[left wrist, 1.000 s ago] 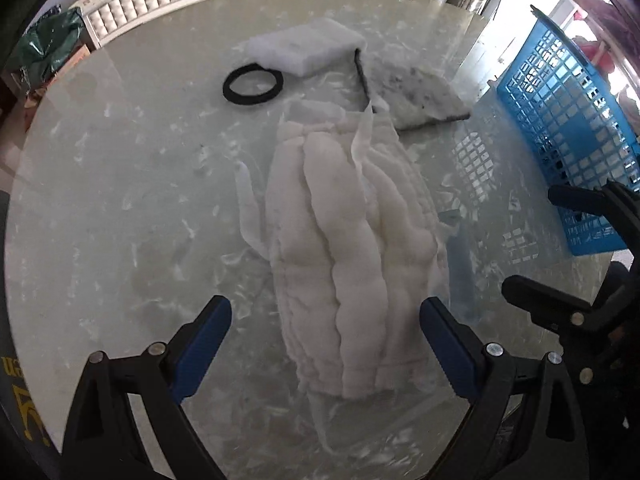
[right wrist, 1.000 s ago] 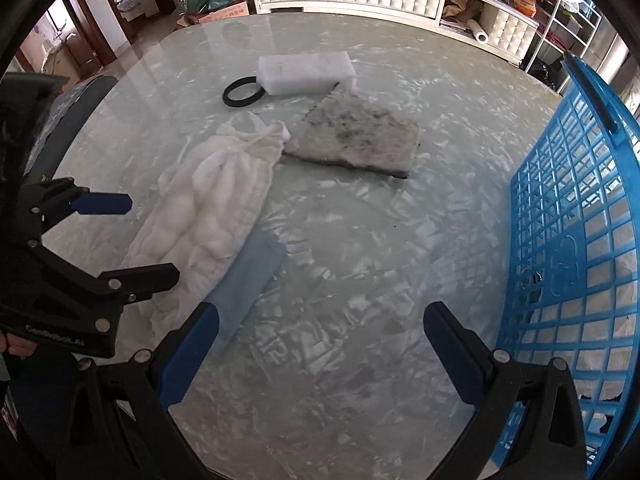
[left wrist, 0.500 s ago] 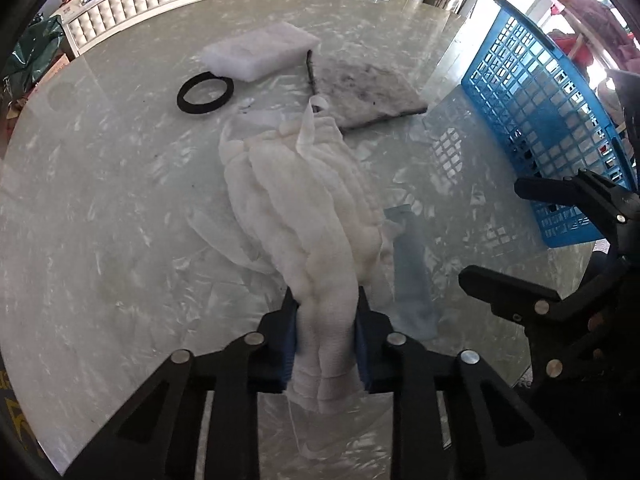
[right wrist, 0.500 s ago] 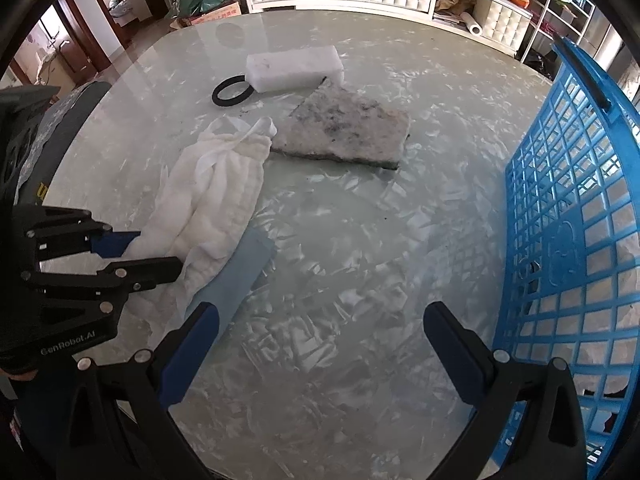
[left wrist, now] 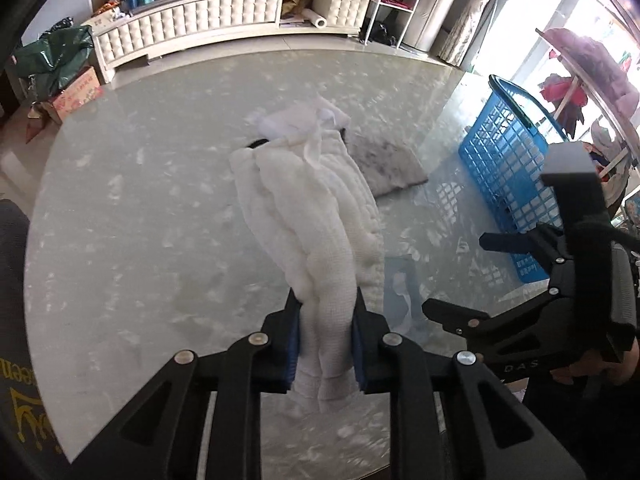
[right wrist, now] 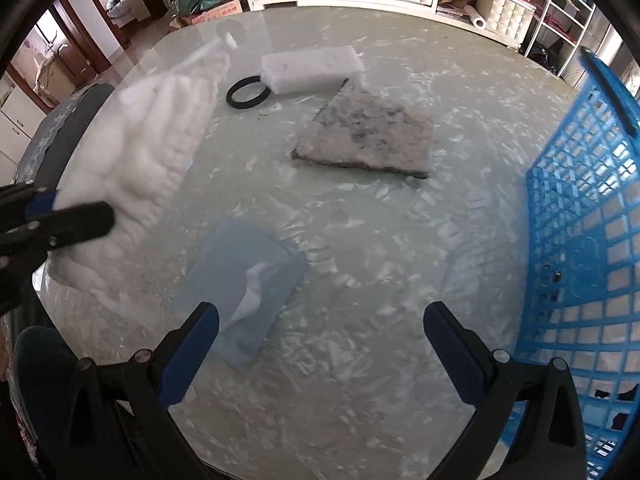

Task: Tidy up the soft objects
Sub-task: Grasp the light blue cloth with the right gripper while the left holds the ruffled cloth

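My left gripper (left wrist: 326,336) is shut on one end of a white quilted cloth (left wrist: 316,216), which hangs lifted off the marble table (left wrist: 140,200). In the right wrist view the same cloth (right wrist: 148,152) rises at the left, held by the left gripper (right wrist: 52,216). My right gripper (right wrist: 320,336) stands open low over the table, nothing between its fingers. A pale blue cloth (right wrist: 244,280) lies flat just ahead of its left finger. A grey speckled pad (right wrist: 368,136), a white foam block (right wrist: 310,68) and a black ring (right wrist: 248,94) lie farther back.
A blue plastic basket (right wrist: 592,240) stands at the table's right edge, also in the left wrist view (left wrist: 508,184). A tufted white cabinet (left wrist: 188,28) runs behind the table. A hand holds the right gripper (left wrist: 560,304) at the right of the left wrist view.
The left gripper closed on the near end of the white cloth and raised it off the table, uncovering the pale blue cloth. The right gripper stayed open and nearly still.
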Action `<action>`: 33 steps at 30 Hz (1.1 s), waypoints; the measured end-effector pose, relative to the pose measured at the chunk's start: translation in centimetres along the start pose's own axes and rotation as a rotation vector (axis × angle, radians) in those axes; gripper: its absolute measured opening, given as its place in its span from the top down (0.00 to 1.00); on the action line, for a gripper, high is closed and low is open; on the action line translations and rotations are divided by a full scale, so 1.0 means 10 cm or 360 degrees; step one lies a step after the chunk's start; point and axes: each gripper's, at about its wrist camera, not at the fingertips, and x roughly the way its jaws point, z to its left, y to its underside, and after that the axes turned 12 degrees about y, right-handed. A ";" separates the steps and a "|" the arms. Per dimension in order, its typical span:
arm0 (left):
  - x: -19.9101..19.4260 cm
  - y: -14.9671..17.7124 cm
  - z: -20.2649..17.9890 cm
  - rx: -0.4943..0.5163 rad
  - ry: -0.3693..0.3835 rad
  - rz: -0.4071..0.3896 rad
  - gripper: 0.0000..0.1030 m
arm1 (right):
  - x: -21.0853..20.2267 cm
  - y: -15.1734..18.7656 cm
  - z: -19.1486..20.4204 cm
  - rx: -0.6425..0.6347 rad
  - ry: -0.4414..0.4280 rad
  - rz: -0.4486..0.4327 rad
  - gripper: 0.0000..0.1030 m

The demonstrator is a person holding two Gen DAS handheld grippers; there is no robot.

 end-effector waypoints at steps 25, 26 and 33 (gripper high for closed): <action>-0.08 0.29 0.75 -0.0164 -0.0255 0.0012 0.81 | 0.36 -0.13 0.80 -0.0176 0.0080 0.0059 0.10; -0.07 0.30 0.74 -0.0161 -0.0248 0.0015 0.81 | 0.35 -0.12 0.86 -0.0185 0.0077 0.0052 0.13; -0.02 0.32 0.62 -0.0143 -0.0187 0.0025 0.81 | 0.21 -0.02 1.02 -0.0263 0.0039 -0.0011 0.40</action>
